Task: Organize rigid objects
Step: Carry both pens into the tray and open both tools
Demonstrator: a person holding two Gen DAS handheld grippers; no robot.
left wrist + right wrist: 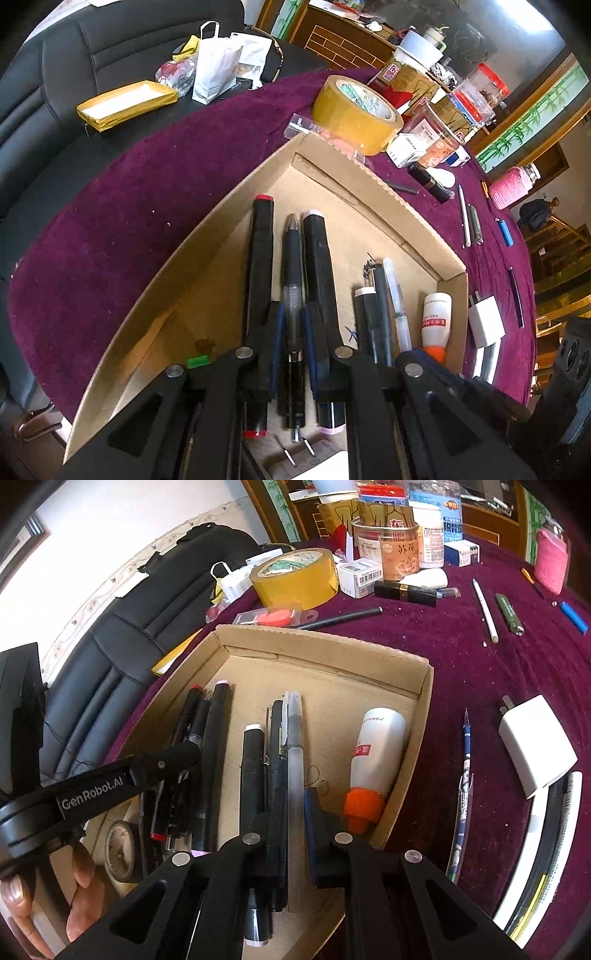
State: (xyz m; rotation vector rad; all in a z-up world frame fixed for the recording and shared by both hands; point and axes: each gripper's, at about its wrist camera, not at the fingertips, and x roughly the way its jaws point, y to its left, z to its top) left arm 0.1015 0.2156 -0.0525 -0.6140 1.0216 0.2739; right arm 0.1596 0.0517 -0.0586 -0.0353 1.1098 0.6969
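Note:
A shallow cardboard tray [384, 184] [424, 686] on the purple cloth holds several pens and markers and a white glue bottle with an orange cap [436, 321] [376, 753]. My left gripper [293, 317] is down in the tray, its jaws standing either side of a black gel pen [293, 258] with a small gap; black markers [262, 251] lie just outside each finger. My right gripper [293, 808] is down in the tray too, its jaws either side of a translucent white pen [295, 760] and a black pen [277, 746]. The left gripper's body also shows in the right wrist view [110, 779].
Loose on the cloth lie a white charger [535, 742], a blue patterned pen [466, 760], a white stylus [485, 609], a green pen [508, 613], a blue item [574, 616], lipstick [404, 590], a yellow tape roll [295, 578], boxes and jars. A black chair [92, 48] stands behind.

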